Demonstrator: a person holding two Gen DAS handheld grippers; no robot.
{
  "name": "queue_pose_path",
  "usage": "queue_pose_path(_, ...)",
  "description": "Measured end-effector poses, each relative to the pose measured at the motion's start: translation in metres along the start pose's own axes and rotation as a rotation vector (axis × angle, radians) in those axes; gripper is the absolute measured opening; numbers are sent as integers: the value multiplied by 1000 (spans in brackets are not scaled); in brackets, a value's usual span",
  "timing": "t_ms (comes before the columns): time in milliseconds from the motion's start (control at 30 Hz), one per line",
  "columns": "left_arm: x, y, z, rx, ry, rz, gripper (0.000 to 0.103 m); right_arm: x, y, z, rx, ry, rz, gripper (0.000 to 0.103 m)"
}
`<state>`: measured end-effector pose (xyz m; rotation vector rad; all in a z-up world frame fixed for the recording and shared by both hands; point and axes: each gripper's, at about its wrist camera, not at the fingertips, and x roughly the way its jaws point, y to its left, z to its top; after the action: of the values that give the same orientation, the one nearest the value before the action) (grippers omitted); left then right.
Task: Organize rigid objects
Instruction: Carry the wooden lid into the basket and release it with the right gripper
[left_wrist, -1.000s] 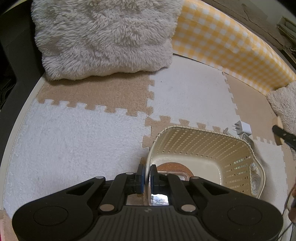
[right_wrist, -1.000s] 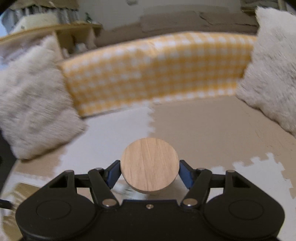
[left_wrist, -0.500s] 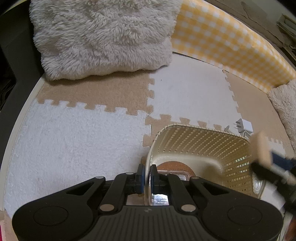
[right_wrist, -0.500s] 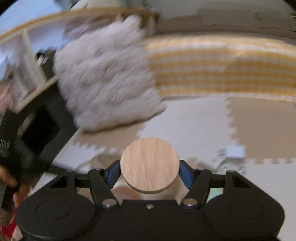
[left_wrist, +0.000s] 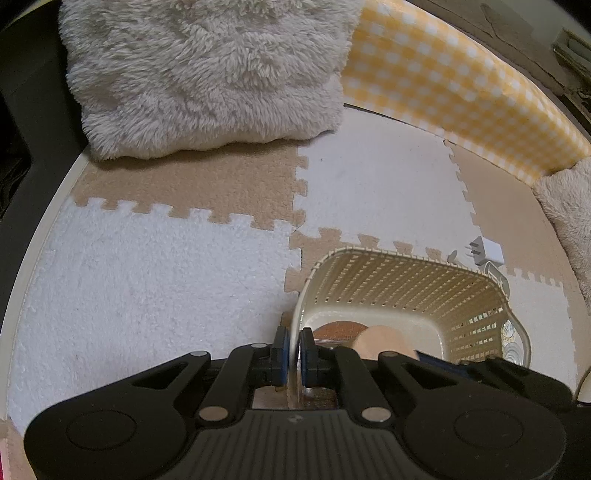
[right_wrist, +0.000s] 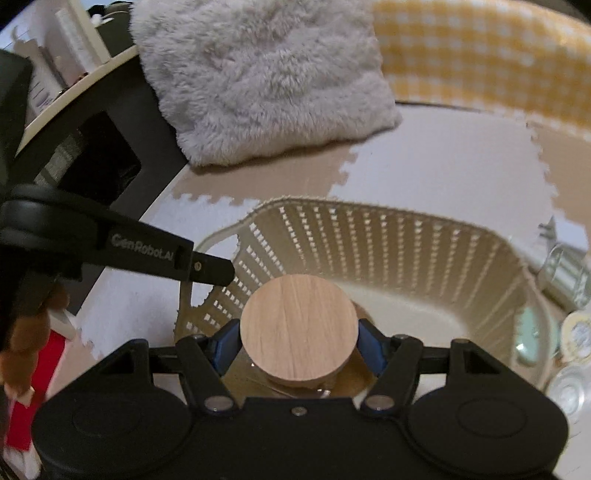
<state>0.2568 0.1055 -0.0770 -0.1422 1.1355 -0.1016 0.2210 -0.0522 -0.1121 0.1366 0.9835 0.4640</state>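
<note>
A cream perforated plastic basket (left_wrist: 406, 280) stands on the foam mat. My left gripper (left_wrist: 294, 352) is shut on the basket's near left rim, one pad inside and one outside. My right gripper (right_wrist: 299, 341) is shut on a round wooden lid (right_wrist: 299, 330) and holds it over the basket (right_wrist: 369, 236), inside the rim. The lid (left_wrist: 384, 341) also shows in the left wrist view, low in the basket, above a brown round object (left_wrist: 340, 328) on the basket floor. The left gripper's arm (right_wrist: 110, 243) shows in the right wrist view.
A white charger plug (left_wrist: 487, 251) lies beyond the basket. Glass jars (right_wrist: 569, 277) and small round items (right_wrist: 578, 336) sit right of the basket. A fluffy grey cushion (left_wrist: 207, 74) and a yellow checked bolster (left_wrist: 461, 85) border the mat. A dark shelf unit (right_wrist: 74, 147) stands at left.
My right gripper has swung left with the wooden lid and come down over the basket, into its opening. My left gripper has kept its hold on the rim.
</note>
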Motion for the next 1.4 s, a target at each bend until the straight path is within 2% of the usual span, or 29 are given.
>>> queue_pose_path(300, 0, 0, 0, 0, 1, 1, 7, 19, 1, -2, 70, 75, 35, 69)
queue_pose_path(433, 0, 0, 0, 0, 0, 0, 6, 21, 0, -2, 90, 80, 16, 70)
queue_pose_path(500, 0, 0, -1, 0, -1, 0, 7, 20, -1, -3, 99, 86, 9, 74)
queue_pose_path(667, 0, 0, -1, 0, -1, 0, 7, 15, 0, -4, 103, 83, 11, 74)
queue_pose_path(1033, 1, 0, -1, 1, 1, 0, 7, -16, 0, -2, 98, 41, 3, 75)
queue_pose_path(1400, 1, 1, -1, 1, 1, 1, 7, -71, -2, 0, 38, -25, 25, 86)
